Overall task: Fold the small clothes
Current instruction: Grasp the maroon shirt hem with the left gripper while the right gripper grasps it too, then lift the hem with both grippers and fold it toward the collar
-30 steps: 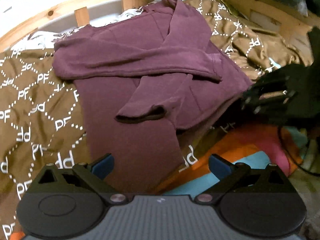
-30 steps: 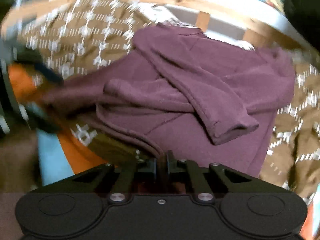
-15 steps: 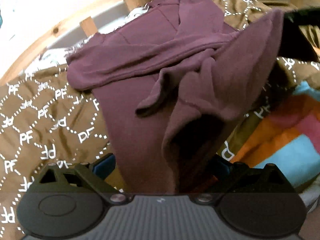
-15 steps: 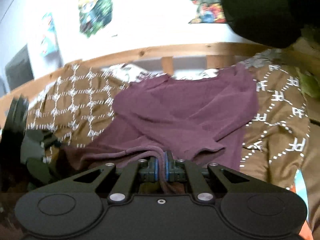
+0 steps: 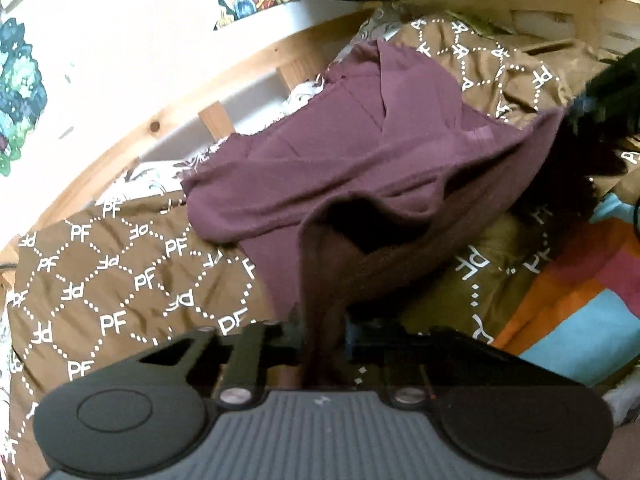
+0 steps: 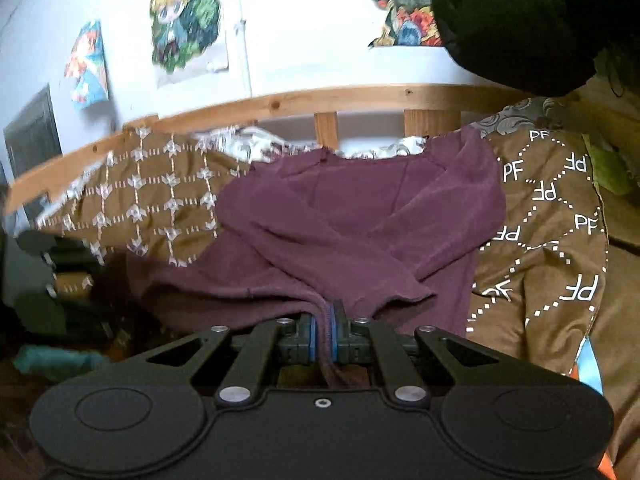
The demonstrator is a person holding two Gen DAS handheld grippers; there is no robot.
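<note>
Two views, one garment. Left wrist view: left gripper at bottom centre, fingers closing on the near hem of the maroon sweatshirt, cloth bunched between them; body of the garment runs away toward the upper right over the brown bedspread on the bed. Right wrist view: right gripper at bottom centre, fingers clenched on the hem, which is lifted; sweatshirt lies straight ahead, collar toward the wooden bed rail. Judgement: hem to be carried toward the collar, both hands level.
</note>
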